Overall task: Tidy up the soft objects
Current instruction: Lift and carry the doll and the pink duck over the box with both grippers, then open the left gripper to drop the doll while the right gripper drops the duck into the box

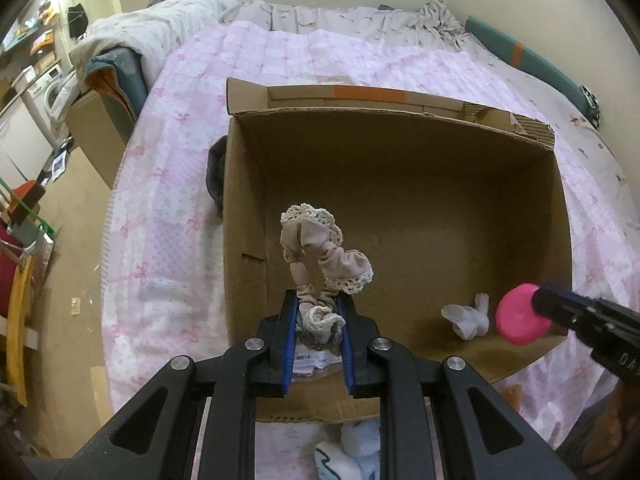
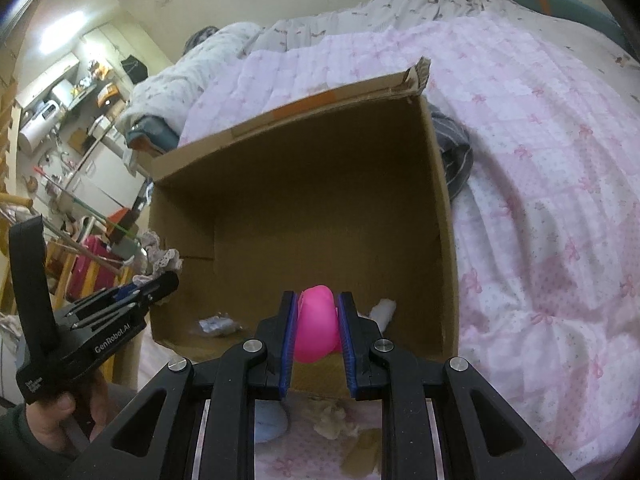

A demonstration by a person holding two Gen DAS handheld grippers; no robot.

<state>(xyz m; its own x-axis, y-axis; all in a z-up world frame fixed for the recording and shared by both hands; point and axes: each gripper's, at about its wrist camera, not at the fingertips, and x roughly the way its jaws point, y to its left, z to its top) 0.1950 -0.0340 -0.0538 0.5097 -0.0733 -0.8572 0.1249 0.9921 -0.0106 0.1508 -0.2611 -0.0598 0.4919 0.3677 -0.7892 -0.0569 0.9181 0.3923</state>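
On pink quilt point(image 1: 168, 208), cardboard box point(image 1: 400, 184); grippers clamping scrunchie point(image 1: 320, 248), pink disc point(image 2: 316, 324).

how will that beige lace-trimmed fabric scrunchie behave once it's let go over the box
The beige lace-trimmed fabric scrunchie is pinched in the left gripper with its loop crumpled, so it is probably floppy. It looks light, likely dropping limply into the brown cardboard box without rolling.

Spreading across the bed: a pink patchwork quilt point(image 1: 304, 64) printed with bows. Lying bunched along the far left edge: a white floral comforter point(image 1: 160, 24). Running along the right wall: a teal cushion point(image 1: 532, 56) with an orange band. Standing beyond the bed, far left: a washing machine point(image 1: 47, 94). Leaning by the floor: yellow wooden rails point(image 1: 16, 320).
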